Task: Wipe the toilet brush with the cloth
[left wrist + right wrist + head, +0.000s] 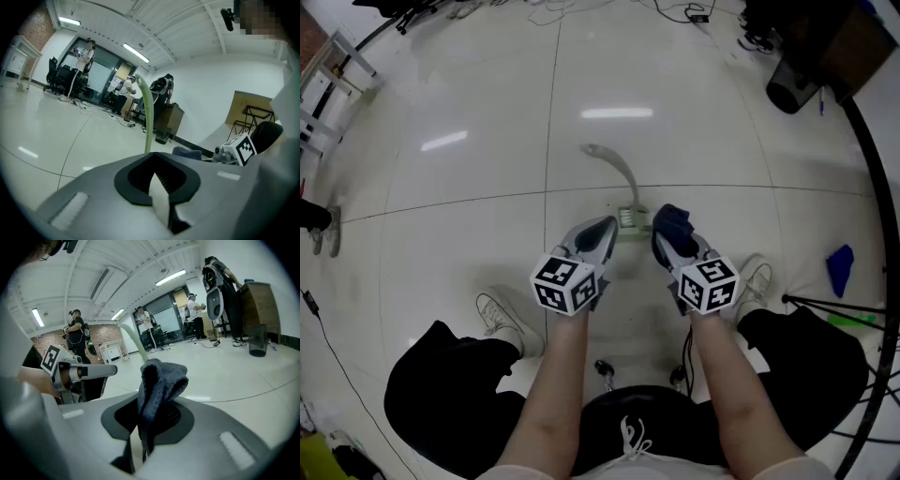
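Holding stage, wiping not begun: left gripper jaws pressed together, apparently on the toilet brush base, handle raised above the floor. Right gripper jaws pinch cloth just beside. Next: press cloth onto brush.

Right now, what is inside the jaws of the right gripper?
A dark grey-blue cloth is pinched in the right gripper, and its bunched top sticks out above. The jaws cover its lower end, so that part cannot be seen.

We find open floor ahead and left; the toilet brush blocks the middle, stand legs the right.
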